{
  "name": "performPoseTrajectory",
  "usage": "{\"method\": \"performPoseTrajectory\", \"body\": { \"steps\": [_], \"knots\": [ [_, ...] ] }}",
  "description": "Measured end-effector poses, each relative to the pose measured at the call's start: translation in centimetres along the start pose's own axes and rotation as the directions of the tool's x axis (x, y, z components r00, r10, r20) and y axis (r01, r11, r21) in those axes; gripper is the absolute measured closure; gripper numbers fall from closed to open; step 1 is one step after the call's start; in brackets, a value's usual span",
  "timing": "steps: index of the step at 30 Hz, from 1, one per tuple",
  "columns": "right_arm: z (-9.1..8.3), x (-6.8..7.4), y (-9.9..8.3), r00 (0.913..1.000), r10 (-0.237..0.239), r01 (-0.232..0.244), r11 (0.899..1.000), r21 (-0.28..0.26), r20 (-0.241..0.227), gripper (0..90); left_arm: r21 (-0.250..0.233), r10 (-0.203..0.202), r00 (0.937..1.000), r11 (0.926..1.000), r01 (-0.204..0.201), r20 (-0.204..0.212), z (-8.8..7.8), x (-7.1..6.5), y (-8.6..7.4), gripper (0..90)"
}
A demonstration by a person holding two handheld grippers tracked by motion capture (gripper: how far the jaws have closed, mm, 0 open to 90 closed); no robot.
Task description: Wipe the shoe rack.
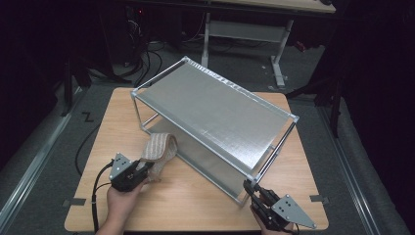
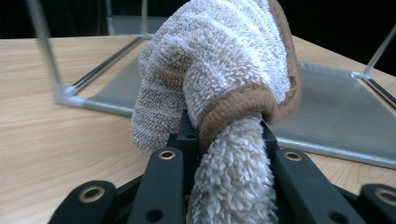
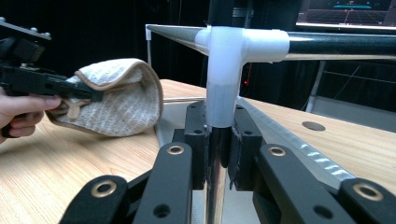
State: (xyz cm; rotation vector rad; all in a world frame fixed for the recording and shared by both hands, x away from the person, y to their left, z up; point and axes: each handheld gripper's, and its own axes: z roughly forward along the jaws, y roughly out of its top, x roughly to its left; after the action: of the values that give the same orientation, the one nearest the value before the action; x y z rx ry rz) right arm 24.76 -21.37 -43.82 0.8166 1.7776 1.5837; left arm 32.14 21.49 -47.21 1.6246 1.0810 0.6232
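Note:
A two-tier metal rack (image 1: 215,110) with grey mesh shelves stands slantwise on the wooden table (image 1: 195,205). A folded beige towel with a brown hem (image 1: 157,149) rests at the rack's lower shelf edge, its front end bunched between the jaws of my left gripper (image 1: 143,172), which is shut on the towel (image 2: 219,93). My right gripper (image 1: 250,188) is shut on the rack's near right corner post (image 3: 218,140), just under the white corner joint (image 3: 224,51). From the right gripper view the towel (image 3: 119,95) and the left gripper (image 3: 70,91) show at the left.
The rack's lower shelf (image 2: 336,112) lies just behind the towel. Bare tabletop spreads between the two hands. A second table's frame (image 1: 244,32) and cables stand on the floor beyond the far edge.

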Motion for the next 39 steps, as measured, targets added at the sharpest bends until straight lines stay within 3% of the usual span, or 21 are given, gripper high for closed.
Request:
{"method": "performPoseTrajectory", "body": {
  "steps": [7, 10, 14, 15, 18, 20, 25, 28, 30, 32, 34, 39],
  "knots": [
    [0.0, 0.0, 0.1, 1.0, -0.006, 0.006, 1.0, 0.002, 0.005, 80.5, 0.015, 0.035, 0.9988, 0.9993, -0.035, 0.036, 2.8, -1.4, 1.5, 72.6],
    [0.0, 0.1, 0.0, 1.0, -0.004, 0.004, 1.0, 0.0, 0.007, 80.5, 0.014, 0.049, 0.9984, 0.9987, -0.05, 0.029, 3.9, -1.9, 1.6, 72.6],
    [-0.1, 0.1, 0.0, 0.9999, -0.012, 0.012, 1.0, 0.0, 0.0, 80.4, 0.044, 0.06, 0.9982, 0.9972, -0.06, 0.008, 6.1, -1.6, 1.4, 72.6],
    [-0.1, 0.1, 0.0, 1.0, -0.009, 0.009, 1.0, -0.002, -0.002, 80.5, 0.067, 0.044, 0.999, 0.9968, -0.044, -0.002, 7.2, -1.3, 1.2, 72.7],
    [0.0, 0.1, 0.0, 1.0, 0.001, -0.001, 1.0, -0.003, -0.001, 80.5, 0.088, 0.038, 0.9992, 0.9955, -0.037, -0.013, 8.2, -1.0, 1.2, 72.7],
    [0.0, 0.1, 0.0, 1.0, -0.002, 0.002, 1.0, -0.003, -0.004, 80.5, 0.116, 0.065, 0.9976, 0.9913, -0.062, -0.021, 9.3, -0.7, 1.3, 72.7],
    [0.0, 0.0, 0.0, 1.0, -0.004, 0.004, 1.0, -0.001, -0.004, 80.5, 0.169, 0.075, 0.9971, 0.9829, -0.071, -0.014, 11.4, -0.4, 1.8, 72.7],
    [0.1, -0.1, 0.0, 1.0, 0.001, -0.001, 1.0, 0.0, -0.004, 80.5, 0.189, 0.085, 0.9963, 0.9782, -0.085, 0.01, 12.2, -1.5, 1.8, 72.9],
    [0.1, 0.0, 0.0, 1.0, 0.001, -0.001, 1.0, 0.0, -0.003, 80.4, 0.223, 0.089, 0.9954, 0.9703, -0.094, 0.036, 12.8, -2.3, 1.4, 73.5],
    [0.1, 0.0, 0.0, 1.0, 0.001, -0.001, 1.0, 0.002, -0.001, 80.5, 0.238, 0.147, 0.9886, 0.9597, -0.15, 0.029, 13.1, -3.4, 1.1, 74.0],
    [0.1, 0.0, 0.1, 1.0, 0.001, -0.001, 1.0, 0.002, -0.001, 80.5, 0.255, 0.131, 0.99, 0.9567, -0.14, 0.051, 13.2, -3.9, 1.2, 74.2],
    [0.2, 0.2, 0.1, 0.9999, -0.006, 0.006, 1.0, 0.007, -0.013, 80.6, 0.274, 0.187, 0.9793, 0.9403, -0.201, 0.077, 13.2, -5.9, 1.1, 74.4]
  ]
}}
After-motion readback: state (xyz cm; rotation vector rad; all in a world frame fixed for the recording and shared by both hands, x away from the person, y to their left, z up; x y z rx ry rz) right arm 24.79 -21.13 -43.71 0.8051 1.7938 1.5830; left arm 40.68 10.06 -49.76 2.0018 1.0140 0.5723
